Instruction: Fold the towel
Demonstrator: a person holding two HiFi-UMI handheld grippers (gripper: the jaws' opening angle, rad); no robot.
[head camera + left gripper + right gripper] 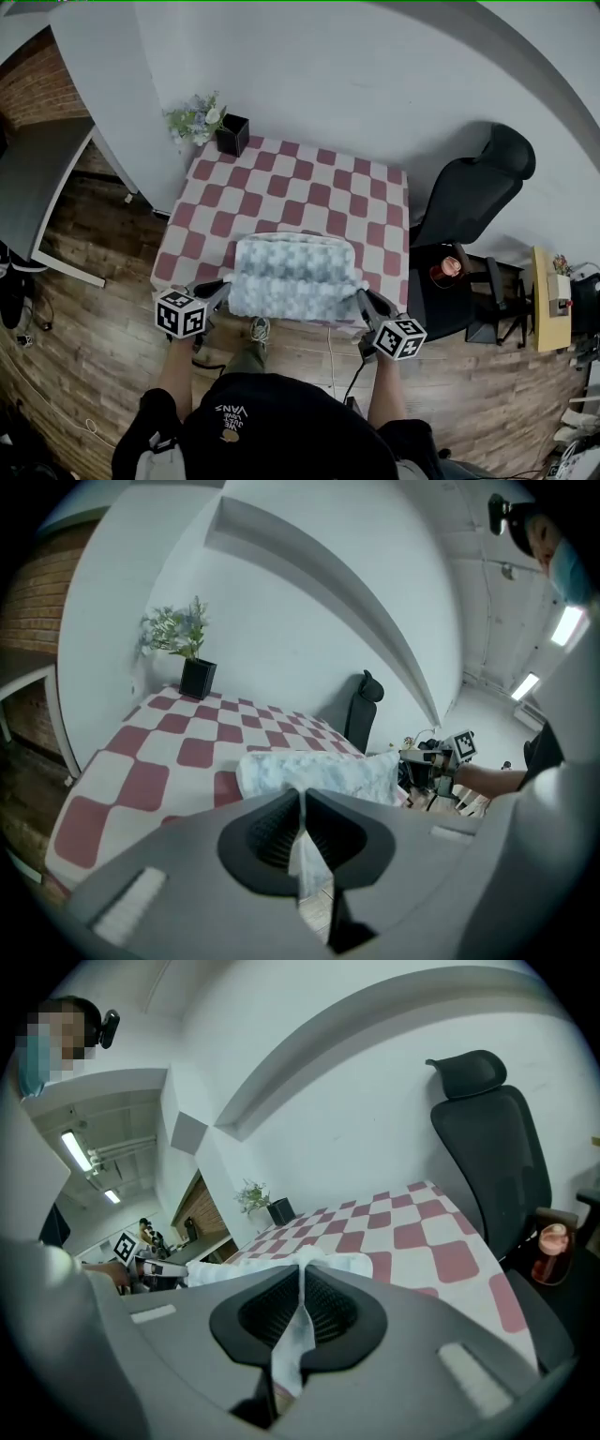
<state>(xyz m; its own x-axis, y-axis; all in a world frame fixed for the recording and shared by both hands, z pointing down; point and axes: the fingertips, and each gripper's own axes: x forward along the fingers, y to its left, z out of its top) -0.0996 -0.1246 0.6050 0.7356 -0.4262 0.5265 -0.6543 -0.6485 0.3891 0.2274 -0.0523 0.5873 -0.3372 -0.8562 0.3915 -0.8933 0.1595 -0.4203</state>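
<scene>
A pale towel (295, 272) lies on the near half of a red-and-white checked table (309, 187), its near edge at the table's front. The left gripper (221, 288) is clamped on the towel's near left corner, and the right gripper (362, 298) on the near right corner. Cloth shows pinched between each pair of jaws. The fold likely goes best with both corners raised to equal height, the edge held taut between them, carried to the far edge, and set down corner on corner before letting go.
</scene>
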